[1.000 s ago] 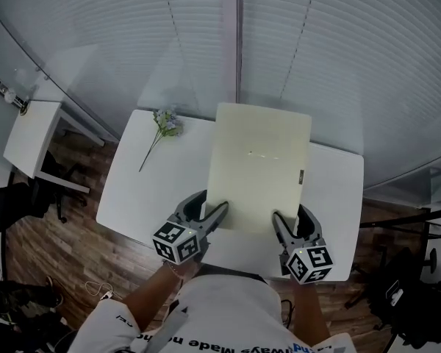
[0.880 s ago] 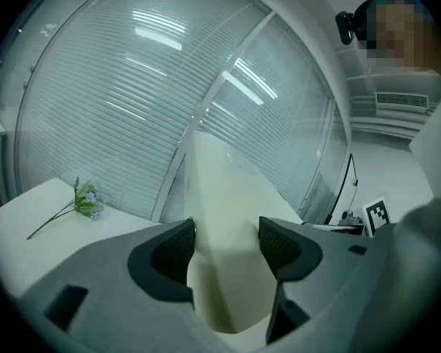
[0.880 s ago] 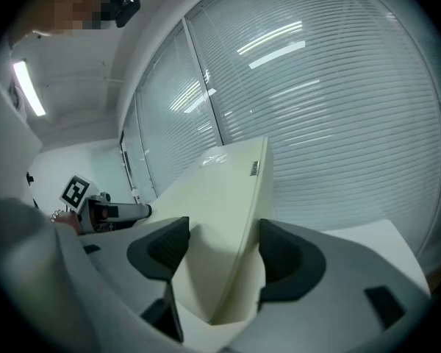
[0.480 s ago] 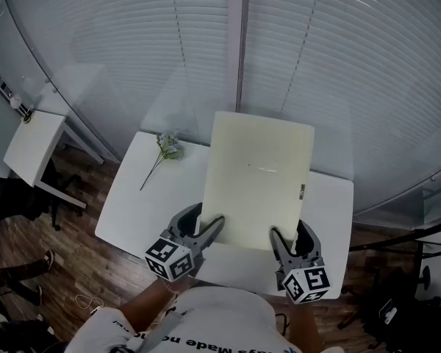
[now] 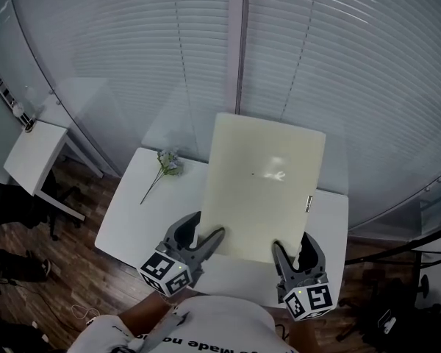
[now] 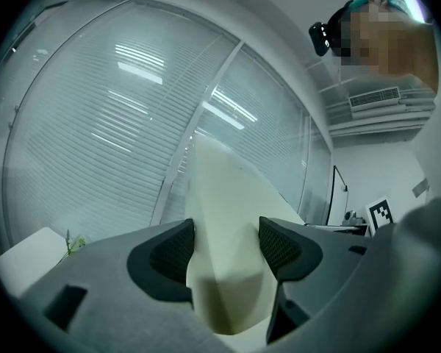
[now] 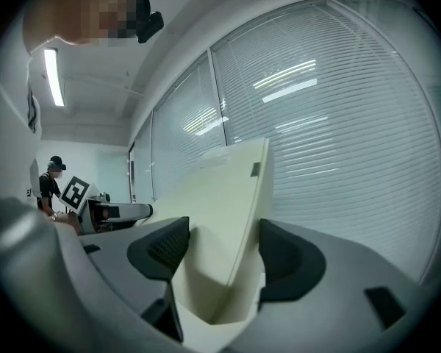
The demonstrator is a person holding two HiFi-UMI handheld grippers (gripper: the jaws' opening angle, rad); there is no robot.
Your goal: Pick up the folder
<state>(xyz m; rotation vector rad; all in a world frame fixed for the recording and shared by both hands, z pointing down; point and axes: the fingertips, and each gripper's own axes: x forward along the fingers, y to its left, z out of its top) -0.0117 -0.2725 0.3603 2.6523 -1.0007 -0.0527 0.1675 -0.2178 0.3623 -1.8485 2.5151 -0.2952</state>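
A large cream folder (image 5: 264, 186) is held up above the white table (image 5: 132, 212), its far edge tilted up toward the blinds. My left gripper (image 5: 208, 225) is shut on the folder's near left corner. My right gripper (image 5: 291, 243) is shut on its near right corner. In the left gripper view the folder (image 6: 228, 212) is bent and pinched between the two dark pads of the left gripper (image 6: 226, 245). In the right gripper view the folder (image 7: 220, 204), with a small dark tab at its far edge, sits clamped in the right gripper (image 7: 220, 250).
A small flower sprig (image 5: 165, 164) lies on the table's far left part. A white side table (image 5: 33, 157) stands at the left, with a dark chair (image 5: 15, 204) beside it. Window blinds (image 5: 316, 65) run close behind the table. A person (image 7: 53, 182) stands far off.
Both grippers have raised the folder off the table, and it now reaches higher toward the blinds. The grip on both corners has stayed the same.
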